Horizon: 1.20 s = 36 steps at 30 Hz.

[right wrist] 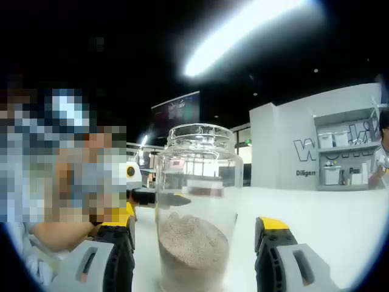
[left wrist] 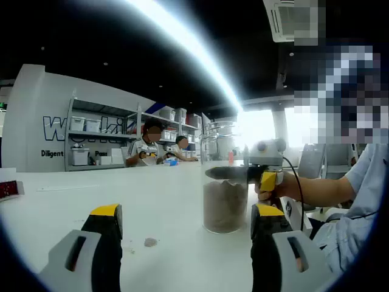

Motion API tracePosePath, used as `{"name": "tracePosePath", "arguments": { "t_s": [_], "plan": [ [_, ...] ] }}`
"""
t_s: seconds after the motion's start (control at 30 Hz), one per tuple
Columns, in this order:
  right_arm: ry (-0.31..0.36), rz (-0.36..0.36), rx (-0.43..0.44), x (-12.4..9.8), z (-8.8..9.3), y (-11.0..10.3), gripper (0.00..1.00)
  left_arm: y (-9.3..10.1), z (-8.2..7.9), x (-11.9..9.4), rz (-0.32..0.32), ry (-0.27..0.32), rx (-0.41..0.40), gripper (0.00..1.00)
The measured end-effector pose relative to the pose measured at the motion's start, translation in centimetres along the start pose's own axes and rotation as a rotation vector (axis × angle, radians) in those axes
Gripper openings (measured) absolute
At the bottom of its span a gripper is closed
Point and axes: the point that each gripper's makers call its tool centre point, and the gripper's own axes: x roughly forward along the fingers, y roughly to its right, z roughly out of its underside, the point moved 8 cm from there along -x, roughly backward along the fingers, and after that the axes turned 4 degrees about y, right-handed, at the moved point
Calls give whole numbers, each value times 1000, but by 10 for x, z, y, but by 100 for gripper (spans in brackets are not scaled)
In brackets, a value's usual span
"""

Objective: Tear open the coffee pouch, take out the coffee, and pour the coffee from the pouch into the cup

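Glass is what the jar [right wrist: 196, 207] is made of; it is clear, with a wide open mouth, and it is filled to about one third with pale brown powder [right wrist: 193, 240]. It stands upright on the white table [left wrist: 152, 201].

From the right gripper [right wrist: 194, 267] view, the jar is seen between the two jaws, which are spread wider than the jar. Whether they touch the glass cannot be told. Behind the jar, the yellow tips of the other gripper are seen.

From the left gripper [left wrist: 185, 243] view, the jar is seen ahead, nearer to the right jaw. The jaws are wide apart and nothing is held. A small crumb [left wrist: 150, 242] lies on the table between them. Shelves [left wrist: 97, 143] with boxes and two seated people [left wrist: 159, 149] are seen far behind.
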Motion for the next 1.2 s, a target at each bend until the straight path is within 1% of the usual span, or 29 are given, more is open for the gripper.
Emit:
{"name": "tracePosePath", "arguments": {
  "t_s": [0.23, 0.43, 0.57, 0.7, 0.9, 1.2],
  "plan": [
    [-18, -5, -12, 5, 2, -7, 80, 0, 0, 0, 2, 1, 2, 88],
    [-22, 7, -12, 8, 3, -9, 77, -1, 0, 0, 2, 1, 3, 88],
    [-28, 7, -19, 8, 3, -8, 77, -1, 0, 0, 2, 1, 3, 88],
    [-18, 14, -21, 6, 3, -2, 76, -1, 0, 0, 5, 4, 2, 88],
    [-20, 17, -25, 6, 3, 0, 76, -1, 0, -1, 5, 5, 2, 88],
    [-16, 18, -33, 4, 2, -4, 74, 0, 0, -1, 4, 8, 1, 88]
  ]
}}
